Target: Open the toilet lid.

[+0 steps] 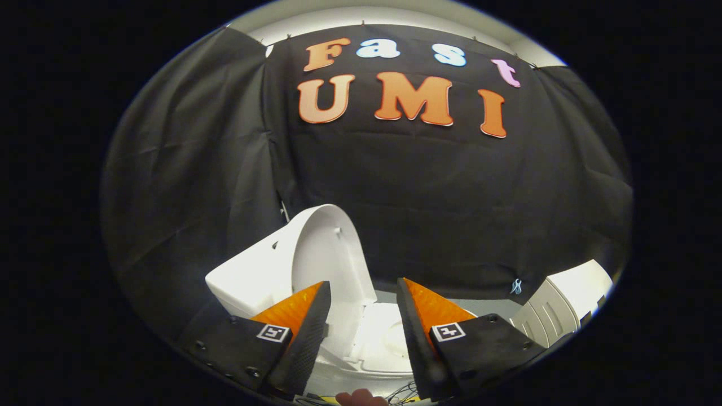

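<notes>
The white toilet lid (331, 254) stands raised, leaning back against the white tank (248, 276). Below it the white seat and bowl (389, 338) lie uncovered, showing between and just beyond my fingers. My gripper (362, 293) is open, with its black and orange fingers (307, 316) wide apart and nothing held between them. The left finger overlaps the lid's lower edge in the view; whether it touches the lid I cannot tell.
Black cloth walls close the booth behind and on both sides. A white ribbed appliance (564, 307) stands to the right of the right finger. Thin cables (403, 392) and a fingertip of a hand (361, 398) show below the fingers.
</notes>
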`<control>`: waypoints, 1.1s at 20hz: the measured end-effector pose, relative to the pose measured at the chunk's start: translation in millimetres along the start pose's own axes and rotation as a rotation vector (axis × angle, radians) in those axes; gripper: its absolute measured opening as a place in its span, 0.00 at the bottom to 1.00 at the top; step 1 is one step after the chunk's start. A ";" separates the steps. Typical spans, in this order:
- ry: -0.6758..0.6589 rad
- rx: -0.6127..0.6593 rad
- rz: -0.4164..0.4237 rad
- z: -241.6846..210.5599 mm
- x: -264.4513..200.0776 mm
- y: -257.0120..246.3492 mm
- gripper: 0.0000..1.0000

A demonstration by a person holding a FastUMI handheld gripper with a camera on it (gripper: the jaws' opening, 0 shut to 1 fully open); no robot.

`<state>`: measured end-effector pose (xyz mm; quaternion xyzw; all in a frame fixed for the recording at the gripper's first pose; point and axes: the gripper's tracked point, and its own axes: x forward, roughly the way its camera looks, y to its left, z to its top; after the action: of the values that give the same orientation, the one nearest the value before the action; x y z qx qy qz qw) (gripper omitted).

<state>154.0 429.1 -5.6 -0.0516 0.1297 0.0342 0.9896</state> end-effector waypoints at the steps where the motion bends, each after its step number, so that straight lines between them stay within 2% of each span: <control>1: -0.012 0.016 -0.012 8.3 -0.4 -16.4 0.77; 6: -0.067 0.028 -0.085 34.7 -14.4 -104.7 0.77; 8: -0.074 0.036 -0.092 34.8 -24.1 -134.6 0.77; 14: -0.117 0.164 -0.097 37.9 -53.5 -228.1 0.76; 19: -0.149 0.206 -0.189 23.4 -79.0 -317.8 0.72; 22: -0.182 0.203 -0.209 13.4 -97.1 -350.1 0.72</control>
<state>92.1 77.9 65.2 0.0386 0.0363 -0.0776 0.9956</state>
